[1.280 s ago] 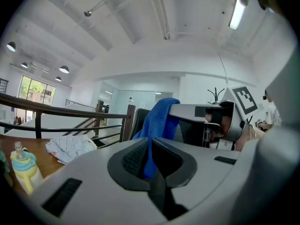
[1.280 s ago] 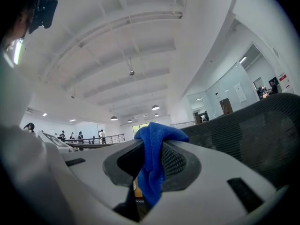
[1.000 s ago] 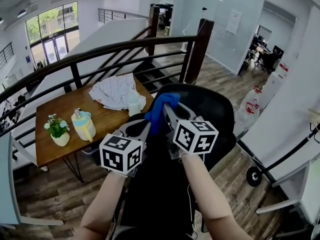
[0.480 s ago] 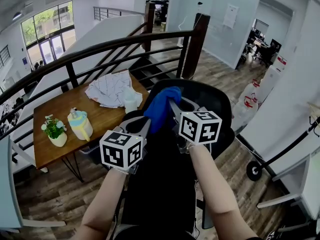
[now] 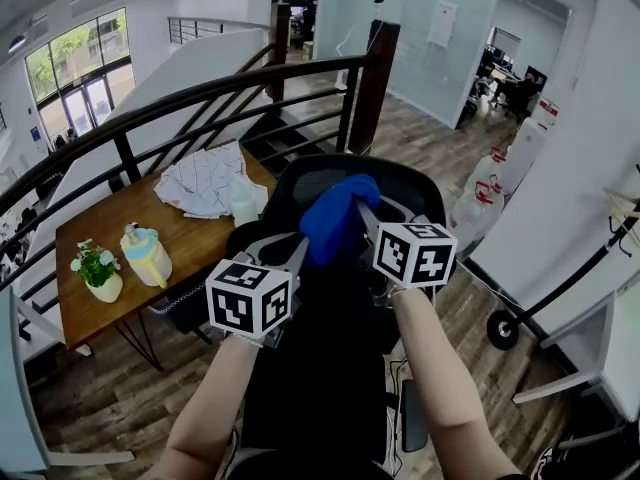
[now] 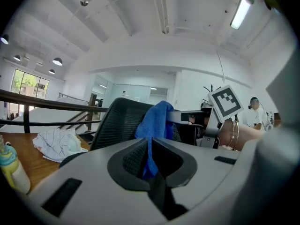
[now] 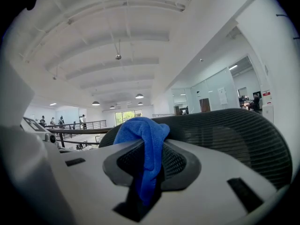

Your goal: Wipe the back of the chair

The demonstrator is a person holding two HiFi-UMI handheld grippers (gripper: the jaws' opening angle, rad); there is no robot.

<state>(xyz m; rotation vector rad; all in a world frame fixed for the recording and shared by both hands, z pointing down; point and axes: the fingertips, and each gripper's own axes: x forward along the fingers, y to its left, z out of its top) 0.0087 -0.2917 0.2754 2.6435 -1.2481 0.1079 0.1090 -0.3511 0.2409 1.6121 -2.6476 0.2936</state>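
Head view: railing (image 5: 200, 93) and wooden table (image 5: 190, 236) stood beyond black mesh chair (image 5: 425, 186); left gripper (image 5: 299, 255) and right gripper (image 5: 362, 214) each clamped bunched blue cloth (image 5: 335, 218).

Blue cloth (image 5: 338, 218) farther right along the chair back (image 5: 412, 194)

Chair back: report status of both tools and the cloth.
Left tool and right tool both shut on blue cloth. Cloth bunched at top of chair back, contact unclear. Nothing blocking.
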